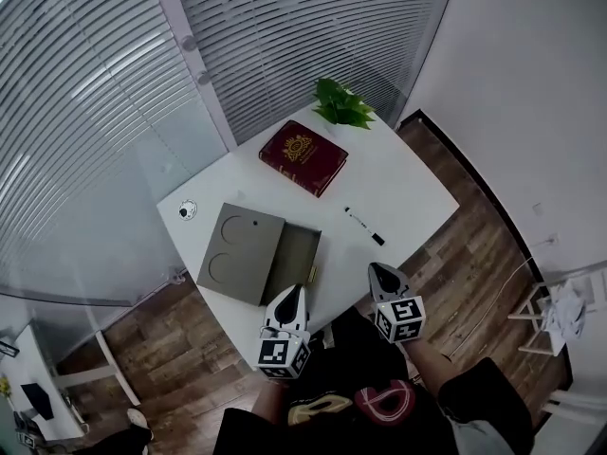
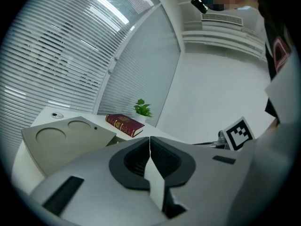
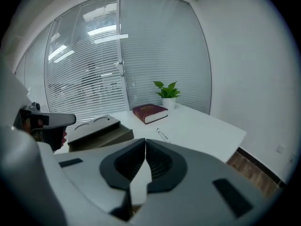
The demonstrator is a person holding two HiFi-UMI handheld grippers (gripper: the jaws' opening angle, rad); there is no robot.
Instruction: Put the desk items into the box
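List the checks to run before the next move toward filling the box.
1. Box open: ok, lid swung aside.
2. Left gripper empty: ok, shut on nothing.
3. Right gripper empty: ok, shut on nothing.
4. Fingers apart for a grasp: not ok, both pairs together.
5. Marker and red book lying free on the table: ok.
6. Room left inside the box: cannot tell.

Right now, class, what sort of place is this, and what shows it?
Probably a small office or meeting room: a white desk, glass walls with slatted blinds, and a potted plant near a red book.
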